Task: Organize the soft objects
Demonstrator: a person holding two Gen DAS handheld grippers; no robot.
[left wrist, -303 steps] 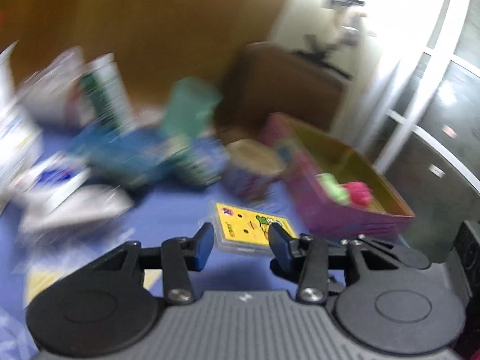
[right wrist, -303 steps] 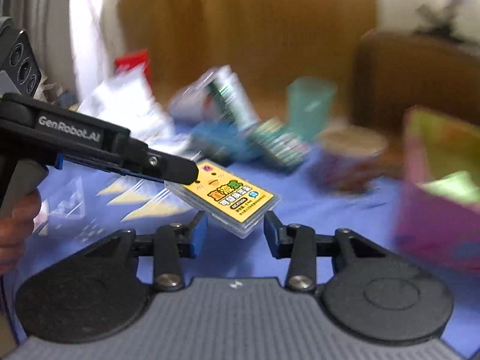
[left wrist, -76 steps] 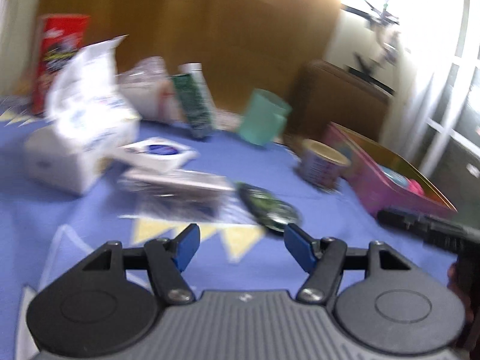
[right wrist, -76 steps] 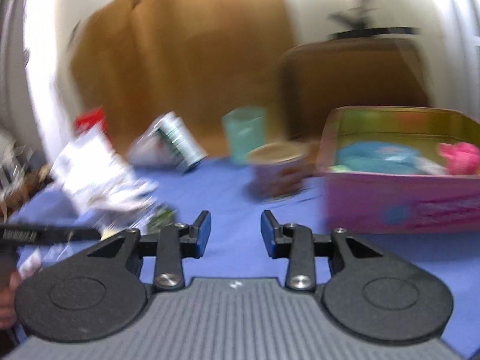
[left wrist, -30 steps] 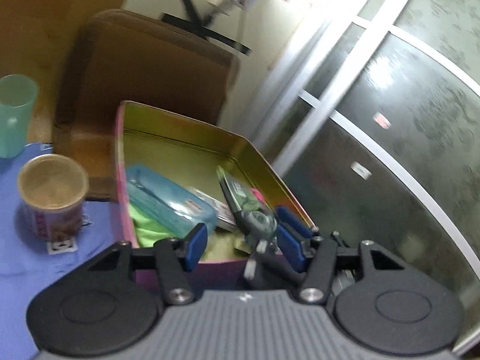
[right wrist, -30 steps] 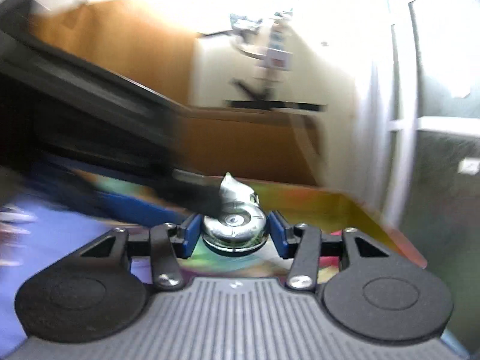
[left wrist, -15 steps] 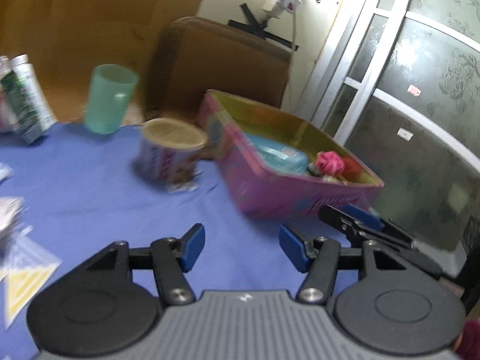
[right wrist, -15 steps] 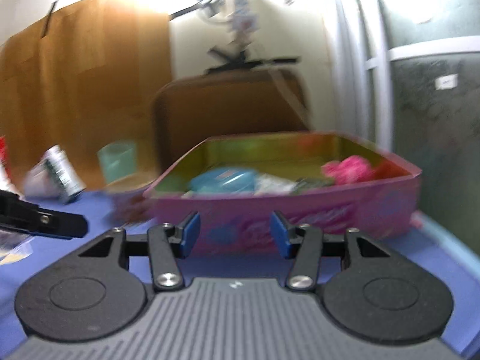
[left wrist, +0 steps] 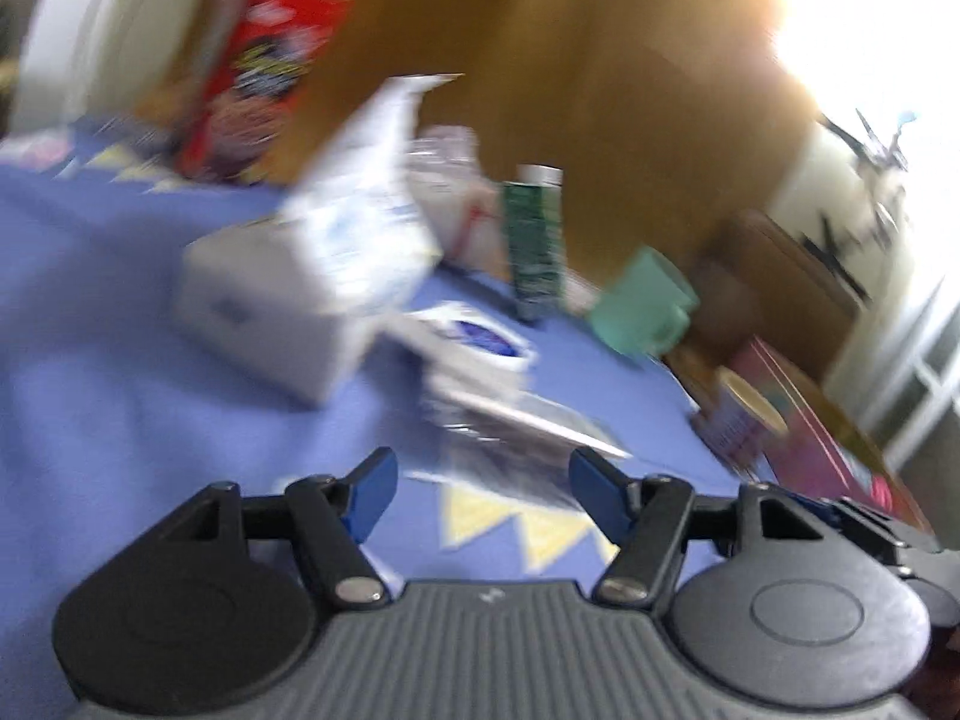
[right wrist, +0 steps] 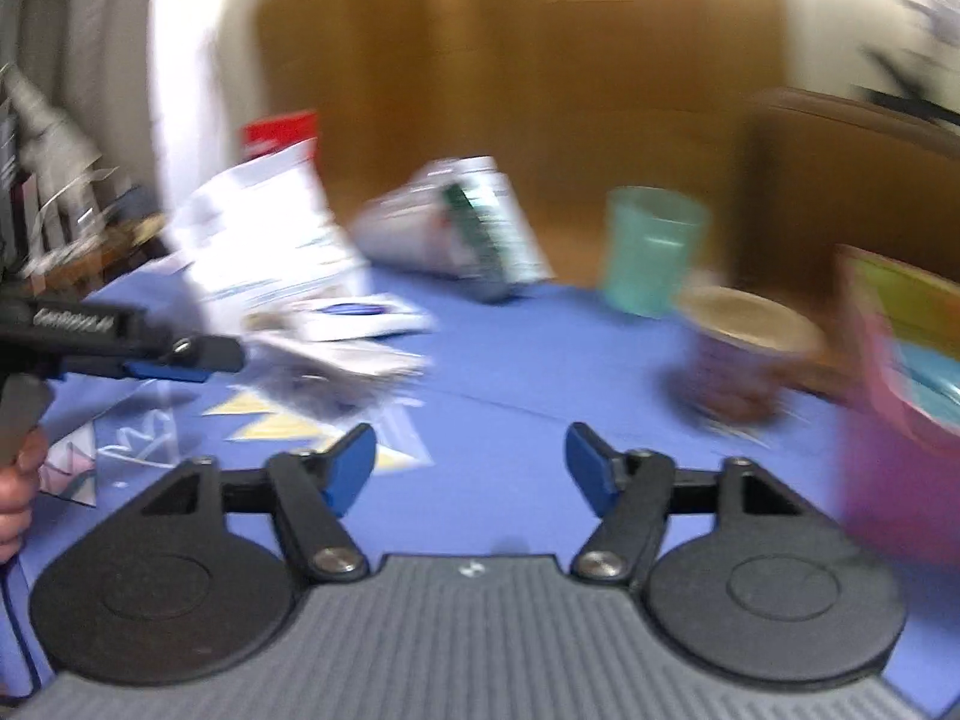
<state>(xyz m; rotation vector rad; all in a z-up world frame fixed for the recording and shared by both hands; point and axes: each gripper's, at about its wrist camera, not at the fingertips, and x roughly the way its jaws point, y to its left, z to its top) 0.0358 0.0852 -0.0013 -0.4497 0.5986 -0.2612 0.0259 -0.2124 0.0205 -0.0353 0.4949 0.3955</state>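
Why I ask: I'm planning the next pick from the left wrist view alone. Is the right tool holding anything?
Observer: No. The right tool is open and empty; its jaws have just been opening.
Operator: Anything in the tin?
Observer: A light blue thing lies in it; blur hides the rest.
Operator: Where does my left tool point?
Observer: Its jaws have just been opening, nothing is between them, and its tip is beside the clear packets.

Motion-smeared throughout. Print on the white packets [left wrist: 360, 228] ahead-left of the left tongs [left wrist: 483, 489] unreadable. Pink tin [right wrist: 900, 420] right of the right tongs [right wrist: 471, 459] cut by the frame edge, contents a blur. Red box [left wrist: 264, 66] lettering illegible.
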